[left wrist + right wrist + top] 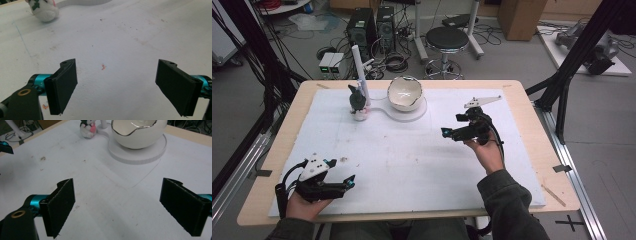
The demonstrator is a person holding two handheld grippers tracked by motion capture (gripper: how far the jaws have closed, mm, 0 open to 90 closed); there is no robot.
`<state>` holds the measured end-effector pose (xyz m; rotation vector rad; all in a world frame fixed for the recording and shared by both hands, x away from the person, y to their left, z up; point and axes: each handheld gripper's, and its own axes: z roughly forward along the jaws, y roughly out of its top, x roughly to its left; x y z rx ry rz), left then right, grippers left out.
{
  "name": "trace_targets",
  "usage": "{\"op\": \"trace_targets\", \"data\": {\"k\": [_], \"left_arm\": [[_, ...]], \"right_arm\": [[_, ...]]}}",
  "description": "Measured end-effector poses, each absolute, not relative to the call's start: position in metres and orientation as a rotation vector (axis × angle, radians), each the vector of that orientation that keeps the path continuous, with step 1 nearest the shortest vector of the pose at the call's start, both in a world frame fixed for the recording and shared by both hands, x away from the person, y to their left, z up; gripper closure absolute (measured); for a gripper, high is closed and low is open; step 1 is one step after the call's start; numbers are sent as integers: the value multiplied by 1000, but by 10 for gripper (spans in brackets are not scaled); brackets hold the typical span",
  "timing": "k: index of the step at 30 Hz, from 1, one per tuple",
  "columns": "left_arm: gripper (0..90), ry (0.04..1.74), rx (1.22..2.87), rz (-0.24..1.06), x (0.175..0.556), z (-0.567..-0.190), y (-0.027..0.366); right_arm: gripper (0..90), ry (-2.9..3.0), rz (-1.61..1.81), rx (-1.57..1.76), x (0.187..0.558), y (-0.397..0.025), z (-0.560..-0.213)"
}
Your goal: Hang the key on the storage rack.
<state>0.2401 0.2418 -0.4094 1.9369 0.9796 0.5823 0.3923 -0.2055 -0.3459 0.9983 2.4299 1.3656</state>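
My left gripper (343, 183) rests near the worktop's (412, 150) near-left corner, jaws spread wide and empty. My right gripper (447, 133) hovers toward the right edge, jaws wide too, facing the eggshell bowl (139, 132) and small plush toy (87, 129) by the far edge.

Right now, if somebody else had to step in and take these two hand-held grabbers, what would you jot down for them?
Left gripper: open, holding nothing, near the front left of the white mat.
Right gripper: open, holding nothing, over the mat's right half, jaws aimed toward the bowl.
Things: the egg-shaped bowl with its jagged rim sits on a round white base at the back of the mat. The small plush toy stands just left of it, beside a white post.
Done: nothing gripped so far, by how things lie.
Left: probably reaching for the toy or the bowl; the right gripper is nearer the bowl.
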Motion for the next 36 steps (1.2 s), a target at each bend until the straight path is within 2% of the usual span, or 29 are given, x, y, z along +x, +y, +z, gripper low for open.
{"op": "trace_targets", "data": {"k": [36], "left_arm": [[179, 975, 1943, 576, 240, -409, 240]], "right_arm": [[120, 2385, 1340, 1039, 360, -242, -375]]}}
